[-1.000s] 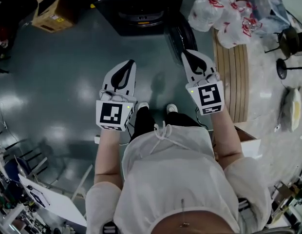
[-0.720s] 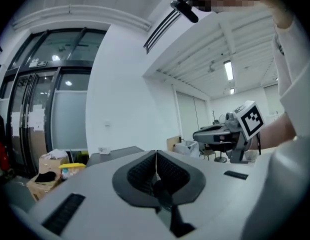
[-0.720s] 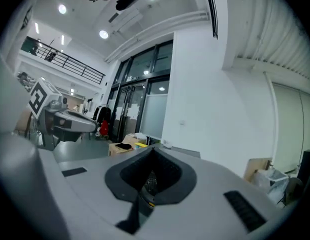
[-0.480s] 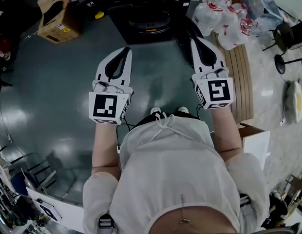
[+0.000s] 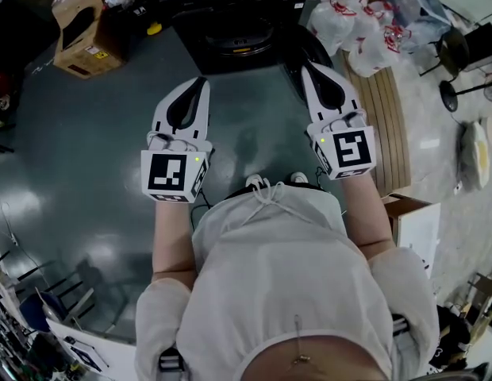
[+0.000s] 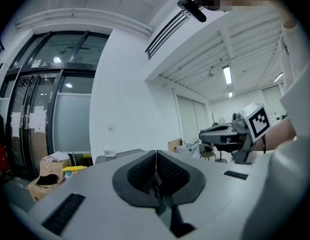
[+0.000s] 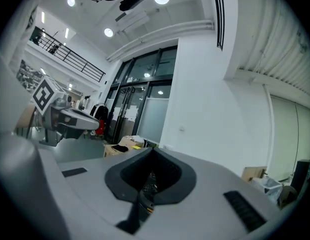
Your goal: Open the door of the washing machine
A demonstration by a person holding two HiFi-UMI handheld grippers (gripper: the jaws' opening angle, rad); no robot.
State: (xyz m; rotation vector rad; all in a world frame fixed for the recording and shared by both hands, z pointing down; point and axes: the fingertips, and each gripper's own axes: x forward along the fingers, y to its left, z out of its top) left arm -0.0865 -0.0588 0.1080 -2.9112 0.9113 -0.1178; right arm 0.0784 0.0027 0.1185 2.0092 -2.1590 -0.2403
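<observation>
While the person (image 5: 286, 284) is facing the washer (image 5: 234, 22), the left gripper (image 5: 200, 82) and right gripper (image 5: 308, 66) are hovering just short of it, jaws pressing together on nothing.

One black washing machine (image 5: 234, 22). Two white hand-held tongs: the left tongs (image 5: 200, 82) and the right tongs (image 5: 309, 68). Two open boxes: a brown cardboard box (image 5: 75, 34) and a white-sided box (image 5: 413, 228). At least three white red-printed plastic bags (image 5: 365, 34). One slatted wooden counter (image 5: 385, 117).
</observation>
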